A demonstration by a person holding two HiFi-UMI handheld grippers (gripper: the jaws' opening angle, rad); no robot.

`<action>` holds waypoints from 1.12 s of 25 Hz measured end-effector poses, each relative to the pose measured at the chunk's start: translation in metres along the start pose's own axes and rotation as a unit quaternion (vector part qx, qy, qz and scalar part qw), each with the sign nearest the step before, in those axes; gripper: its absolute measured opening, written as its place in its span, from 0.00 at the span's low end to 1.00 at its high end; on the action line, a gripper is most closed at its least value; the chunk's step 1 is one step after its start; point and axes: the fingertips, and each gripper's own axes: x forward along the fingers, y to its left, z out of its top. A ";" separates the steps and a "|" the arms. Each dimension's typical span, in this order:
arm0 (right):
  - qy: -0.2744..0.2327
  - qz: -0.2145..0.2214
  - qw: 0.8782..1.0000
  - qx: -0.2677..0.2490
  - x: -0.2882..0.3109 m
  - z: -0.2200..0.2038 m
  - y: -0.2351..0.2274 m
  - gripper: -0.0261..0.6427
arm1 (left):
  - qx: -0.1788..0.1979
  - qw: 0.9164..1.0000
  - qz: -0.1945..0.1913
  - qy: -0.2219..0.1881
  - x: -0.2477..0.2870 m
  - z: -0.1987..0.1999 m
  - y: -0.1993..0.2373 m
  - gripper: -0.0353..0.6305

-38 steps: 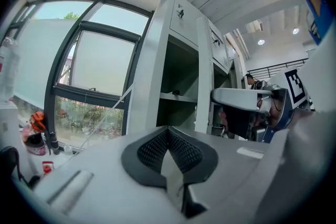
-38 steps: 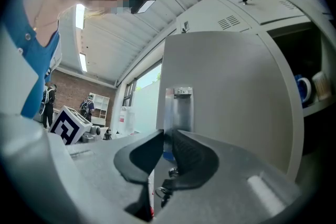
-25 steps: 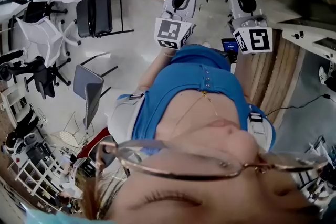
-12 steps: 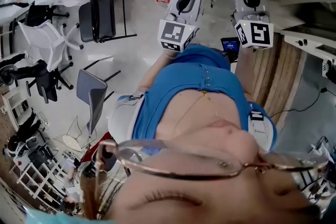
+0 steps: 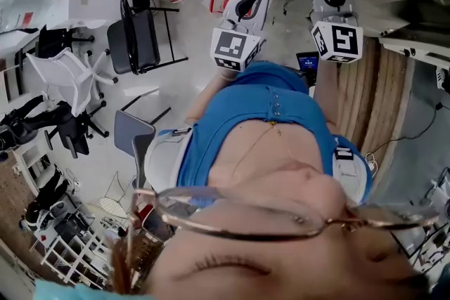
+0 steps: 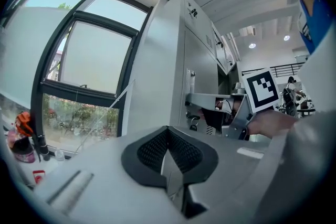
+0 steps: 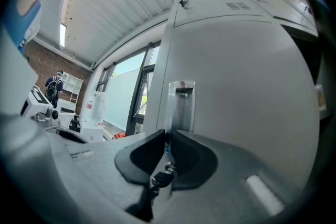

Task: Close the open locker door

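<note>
Locker door (image 7: 236, 86) wasn't shut yet, I'd say. The right gripper (image 7: 168, 136) sat right against it, jaws a thin slit apart at the door's handle (image 7: 181, 105); couldn't tell if it was pinching. The left gripper (image 6: 168, 131) was off beside the door, jaws together, empty. Swinging it home was left.

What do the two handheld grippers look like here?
Both the left gripper and right gripper have white moulded bodies and black jaw pads, the left's mesh-textured. Each carries a white cube with black square markers: left cube, right cube. Person wears a blue top.
</note>
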 end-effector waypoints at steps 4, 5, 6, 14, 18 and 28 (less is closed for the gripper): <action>0.004 -0.025 1.000 -0.011 -0.001 0.000 0.000 0.10 | -0.002 1.000 -0.021 0.005 0.005 -0.003 -0.001 0.05; 0.007 -0.034 0.999 -0.018 -0.001 0.000 0.000 0.11 | -0.003 1.000 -0.025 0.006 0.006 -0.003 -0.001 0.05; 0.009 -0.044 0.999 -0.025 -0.001 -0.001 -0.001 0.11 | -0.003 1.000 -0.029 0.007 0.007 -0.004 -0.002 0.05; 0.022 -0.106 0.994 -0.017 -0.014 -0.007 -0.011 0.04 | -0.009 0.997 -0.075 0.003 0.015 0.003 -0.014 0.05; 0.033 -0.116 0.993 -0.011 -0.025 -0.013 -0.007 0.04 | -0.016 0.995 -0.100 -0.005 0.020 0.010 -0.025 0.05; 0.046 -0.108 0.993 0.006 -0.052 -0.028 0.022 0.04 | 0.001 0.992 -0.122 -0.003 0.017 0.010 -0.044 0.05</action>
